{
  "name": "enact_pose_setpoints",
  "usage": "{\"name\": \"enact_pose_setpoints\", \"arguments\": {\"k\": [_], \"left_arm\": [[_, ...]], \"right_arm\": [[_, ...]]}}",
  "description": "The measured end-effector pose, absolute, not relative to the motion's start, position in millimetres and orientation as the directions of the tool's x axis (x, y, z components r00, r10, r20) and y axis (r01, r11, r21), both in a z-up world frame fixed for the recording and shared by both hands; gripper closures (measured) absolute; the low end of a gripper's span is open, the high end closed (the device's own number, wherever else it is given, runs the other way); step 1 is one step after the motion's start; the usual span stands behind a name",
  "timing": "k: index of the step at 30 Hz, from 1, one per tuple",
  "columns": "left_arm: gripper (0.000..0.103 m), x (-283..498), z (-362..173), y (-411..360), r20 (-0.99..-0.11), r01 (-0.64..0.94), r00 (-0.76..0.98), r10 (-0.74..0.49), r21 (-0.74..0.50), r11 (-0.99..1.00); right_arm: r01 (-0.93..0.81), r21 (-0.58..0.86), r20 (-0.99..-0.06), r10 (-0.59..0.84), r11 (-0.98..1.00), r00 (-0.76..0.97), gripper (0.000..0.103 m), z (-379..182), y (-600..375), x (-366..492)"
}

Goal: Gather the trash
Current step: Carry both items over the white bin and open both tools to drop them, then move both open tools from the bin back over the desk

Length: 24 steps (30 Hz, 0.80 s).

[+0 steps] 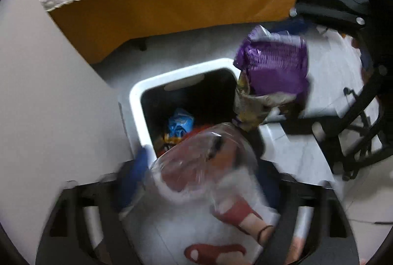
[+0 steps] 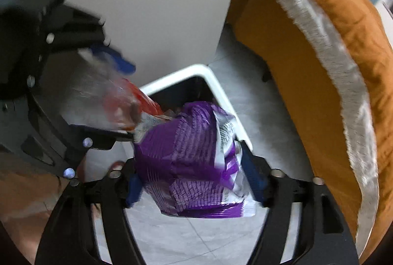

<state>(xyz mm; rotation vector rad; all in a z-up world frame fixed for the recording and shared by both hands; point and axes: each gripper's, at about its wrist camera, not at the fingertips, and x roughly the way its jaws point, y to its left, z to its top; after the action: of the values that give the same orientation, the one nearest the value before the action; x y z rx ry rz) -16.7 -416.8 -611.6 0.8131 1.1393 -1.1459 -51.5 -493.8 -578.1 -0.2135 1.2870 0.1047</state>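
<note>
A white trash bin [image 1: 137,98] stands on the floor with a blue wrapper [image 1: 180,122] and other trash inside; it also shows in the right wrist view [image 2: 221,93]. My left gripper [image 1: 196,171] is shut on a clear plastic bottle [image 1: 203,162] just above the bin's near rim; the bottle also shows in the right wrist view [image 2: 98,98]. My right gripper [image 2: 194,176] is shut on a crumpled purple wrapper [image 2: 186,157], held above the bin's right edge; the wrapper also shows in the left wrist view [image 1: 275,66].
A bed with an orange blanket [image 1: 172,9] and a white fringe lies behind the bin. A white wall [image 1: 49,93] is to the left. A black chair base [image 1: 356,122] stands on the tiled floor to the right. A foot in a red sandal [image 1: 240,216] is below.
</note>
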Motion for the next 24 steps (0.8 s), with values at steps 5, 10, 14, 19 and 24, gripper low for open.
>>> {"name": "enact_pose_setpoints", "arguments": {"k": [5,10,14,19,24], "left_arm": [[0.005,-25,-637,-408,-0.972,0.976,0.019,-0.236,-0.033,0.214],[0.005,-26,-633,-404,-0.975,0.977,0.031,-0.219,-0.017,0.211],[0.005,-24,-623,-405,-0.974,0.976,0.028,-0.226,-0.022,0.216],[0.005,-21,-602,-407,-0.972,0.975,0.039,-0.232,-0.014,0.222],[0.005,-20,-566,-407,-0.968,0.971,0.049,-0.245,-0.011,0.238]], "right_arm": [[-0.228,-0.123,-0.969,-0.068,0.966,0.236,0.004,-610,-500,-57],[-0.253,-0.131,-0.973,-0.075,0.959,0.220,0.004,-611,-501,-64],[-0.262,-0.128,-0.972,-0.069,0.957,0.223,0.004,-596,-501,-65],[-0.273,-0.133,-0.969,-0.068,0.953,0.238,0.004,-574,-504,-61],[-0.269,-0.147,-0.963,-0.075,0.952,0.260,0.004,-538,-503,-63]]}}
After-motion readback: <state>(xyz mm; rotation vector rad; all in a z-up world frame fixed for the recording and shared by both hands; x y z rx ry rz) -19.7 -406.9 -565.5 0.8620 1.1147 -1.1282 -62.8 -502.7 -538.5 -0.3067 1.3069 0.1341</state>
